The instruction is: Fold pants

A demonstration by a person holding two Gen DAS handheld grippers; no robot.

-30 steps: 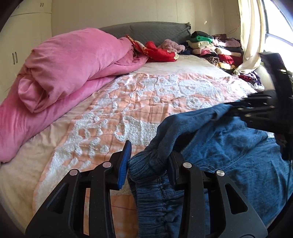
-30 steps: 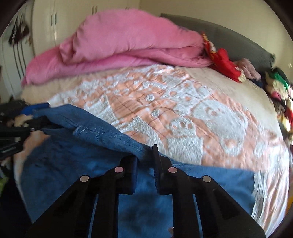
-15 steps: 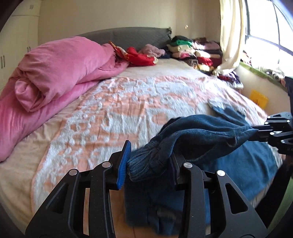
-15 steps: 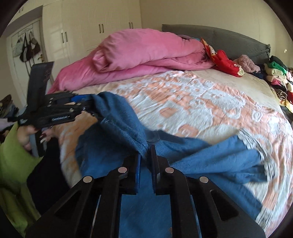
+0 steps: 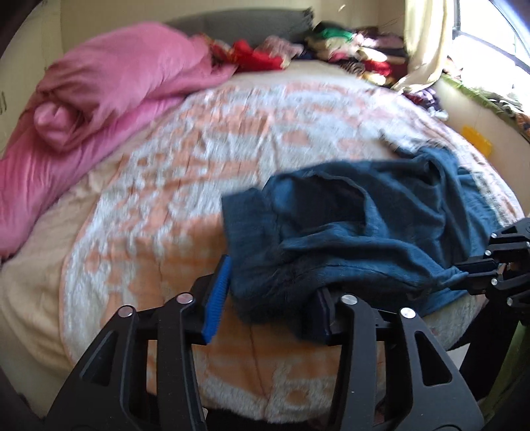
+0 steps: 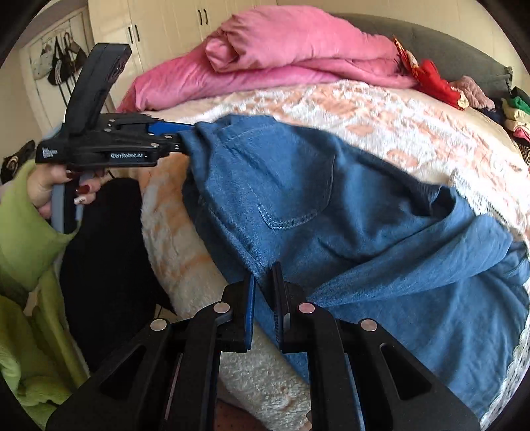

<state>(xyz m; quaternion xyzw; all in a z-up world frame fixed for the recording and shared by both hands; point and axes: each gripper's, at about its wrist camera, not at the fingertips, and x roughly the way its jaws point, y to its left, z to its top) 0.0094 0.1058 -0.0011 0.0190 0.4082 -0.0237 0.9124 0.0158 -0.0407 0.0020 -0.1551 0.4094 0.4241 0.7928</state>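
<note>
The blue denim pants (image 6: pixel 347 212) lie bunched near the foot edge of the bed, with a back pocket facing up in the right wrist view. They also show in the left wrist view (image 5: pixel 364 225). My left gripper (image 5: pixel 270 295) is shut on one end of the waistband; it appears at the left of the right wrist view (image 6: pixel 180 141). My right gripper (image 6: pixel 264 298) is shut on the other end of the waistband and shows at the right edge of the left wrist view (image 5: pixel 463 275). The waistband is stretched between them above the bed edge.
A peach and white blanket (image 5: pixel 198 159) covers the bed. A pink duvet (image 6: pixel 291 49) is piled at the far side by the grey headboard (image 6: pixel 457 49). Stacked clothes (image 5: pixel 357 53) sit at the far corner. White wardrobes (image 6: pixel 159 26) stand behind.
Both grippers have pulled back toward the foot of the bed with the waistband. The pants have slid along the blanket and bunched up near the edge.
</note>
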